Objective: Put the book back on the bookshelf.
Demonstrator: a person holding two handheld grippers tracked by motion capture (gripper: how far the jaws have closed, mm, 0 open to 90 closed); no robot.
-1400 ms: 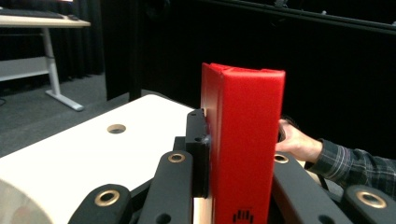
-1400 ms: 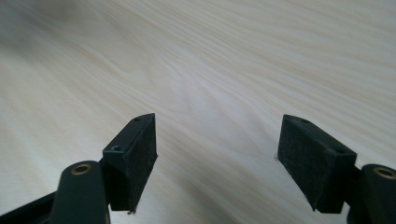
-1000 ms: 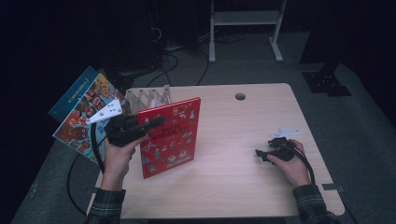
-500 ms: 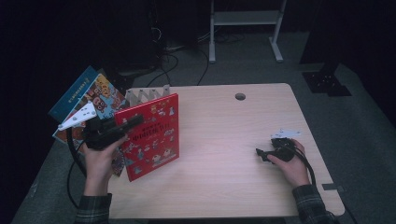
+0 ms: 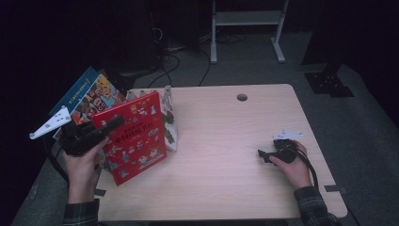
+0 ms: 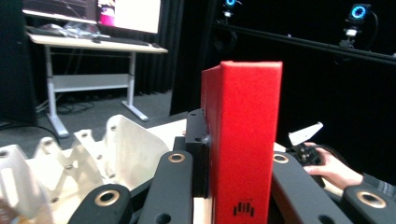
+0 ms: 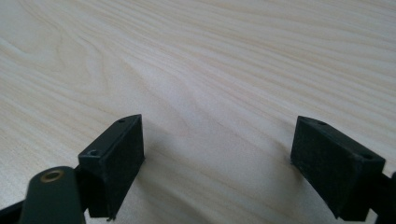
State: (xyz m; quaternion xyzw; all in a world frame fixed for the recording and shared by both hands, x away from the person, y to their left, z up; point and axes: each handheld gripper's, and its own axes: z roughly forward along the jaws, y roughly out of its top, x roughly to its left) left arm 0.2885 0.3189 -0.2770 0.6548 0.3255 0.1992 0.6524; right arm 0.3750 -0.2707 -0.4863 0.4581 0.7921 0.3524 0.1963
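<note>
At the table's left edge your left gripper [image 5: 101, 129] clamps the red book [image 5: 134, 136], hiding the rack [image 5: 168, 117] behind; your right gripper [image 5: 264, 155] gapes empty, just opened.

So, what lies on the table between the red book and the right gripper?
Nothing: in the high view, the table is bare wood between the red book and the right gripper.

Dark lab, black curtains [image 6: 196, 42], mounted tracking cameras [image 6: 358, 11], monitor desk [image 6: 93, 42]
</note>
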